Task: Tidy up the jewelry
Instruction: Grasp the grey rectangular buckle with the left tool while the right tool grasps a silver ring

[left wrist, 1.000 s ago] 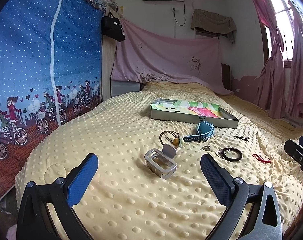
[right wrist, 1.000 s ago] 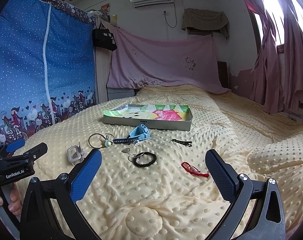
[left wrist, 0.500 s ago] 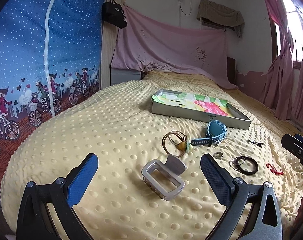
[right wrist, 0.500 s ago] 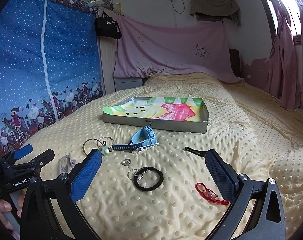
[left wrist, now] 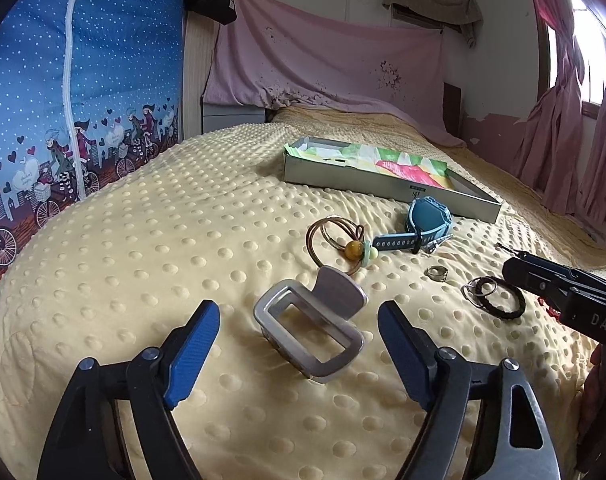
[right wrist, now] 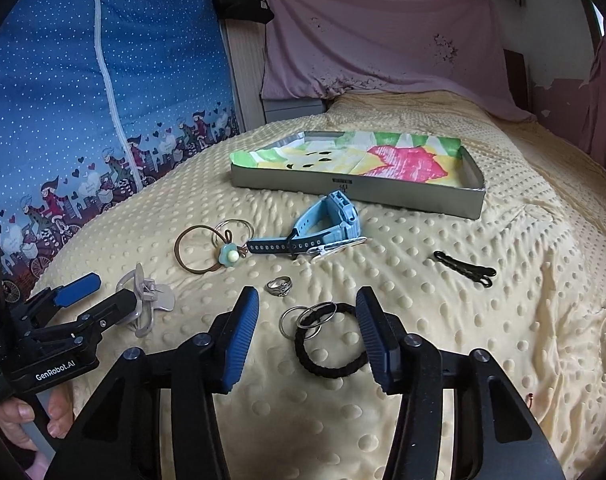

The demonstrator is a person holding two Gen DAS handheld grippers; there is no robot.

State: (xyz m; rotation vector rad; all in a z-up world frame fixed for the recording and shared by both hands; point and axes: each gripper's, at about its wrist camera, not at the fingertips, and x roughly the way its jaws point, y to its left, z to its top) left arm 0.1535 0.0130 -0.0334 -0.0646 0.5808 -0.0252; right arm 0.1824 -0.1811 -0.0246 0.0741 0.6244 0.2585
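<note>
Jewelry lies scattered on a dotted yellow blanket (right wrist: 503, 320), all of it outside the shallow grey tray (right wrist: 443, 200) with the bright paper lining, which sits well beyond both claws; the left gripper (left wrist: 299, 344) is spread wide, its blue pads (left wrist: 193, 344) flanking a grey hair claw clip (left wrist: 315, 328) that lies between them, not yet pinched; just past that clip rest brown hoop hair ties with an amber bead (left wrist: 335, 244), and beyond those a blue watch (left wrist: 427, 220), close to the tray's near wall; the right gripper (right wrist: 307, 340) is also spread, its pads either side of a black hair band (right wrist: 331, 360) with metal rings (right wrist: 307, 320) touching it; a silver ring (right wrist: 279, 285) sits just ahead of the right gripper's left pad; a black hairpin (right wrist: 465, 268) lies ahead and to its right, apart from the rest; a person's hand (right wrist: 27, 420) holds the left gripper's handle at the right-wrist view's lower left.
</note>
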